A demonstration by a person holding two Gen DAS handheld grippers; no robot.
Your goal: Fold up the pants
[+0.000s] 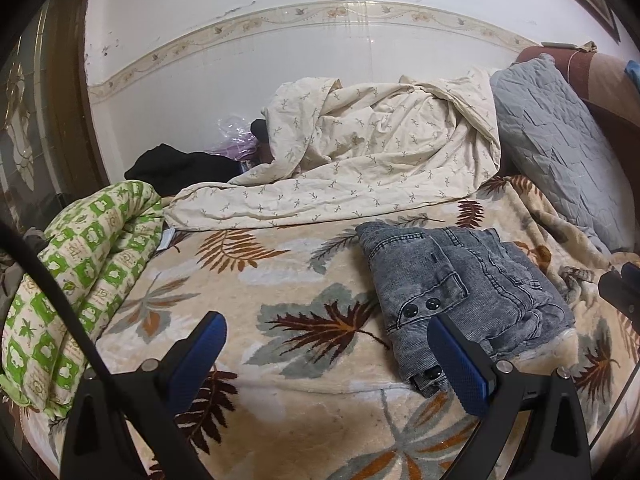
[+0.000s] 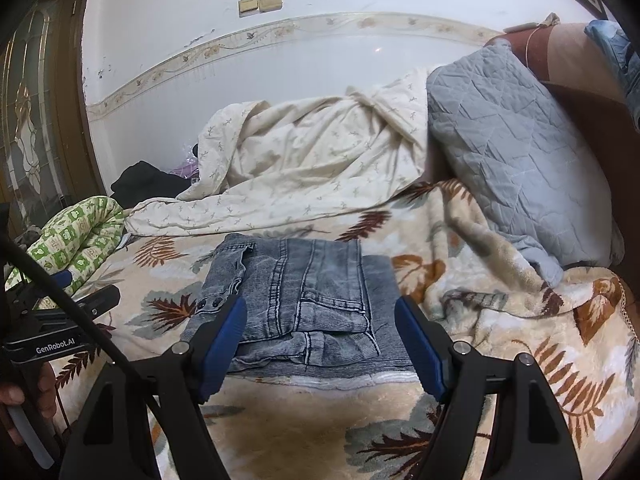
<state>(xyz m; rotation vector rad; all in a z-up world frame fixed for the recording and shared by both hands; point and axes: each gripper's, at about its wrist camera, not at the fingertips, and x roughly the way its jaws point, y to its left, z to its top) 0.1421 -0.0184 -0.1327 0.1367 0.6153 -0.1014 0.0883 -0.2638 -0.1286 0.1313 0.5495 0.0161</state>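
Note:
A pair of grey-blue denim pants (image 1: 460, 292) lies folded into a compact stack on the leaf-patterned blanket (image 1: 280, 292). In the right wrist view the folded pants (image 2: 296, 304) sit straight ahead. My right gripper (image 2: 320, 340) is open just in front of the stack's near edge, with nothing between its blue pads (image 2: 226, 332). My left gripper (image 1: 324, 352) is open too, hovering over bare blanket to the left of the stack; its right pad (image 1: 456, 364) overlaps the pants' near corner in the picture. The left gripper (image 2: 60, 304) also shows at the left edge of the right wrist view.
A rumpled cream quilt (image 1: 360, 152) lies behind the pants against the white wall. A grey quilted pillow (image 1: 560, 148) leans at the right. A rolled green-patterned quilt (image 1: 76, 276) lies at the left. Dark clothes (image 1: 180, 168) sit at the back left. A hand (image 2: 24, 404) holds the left gripper's handle.

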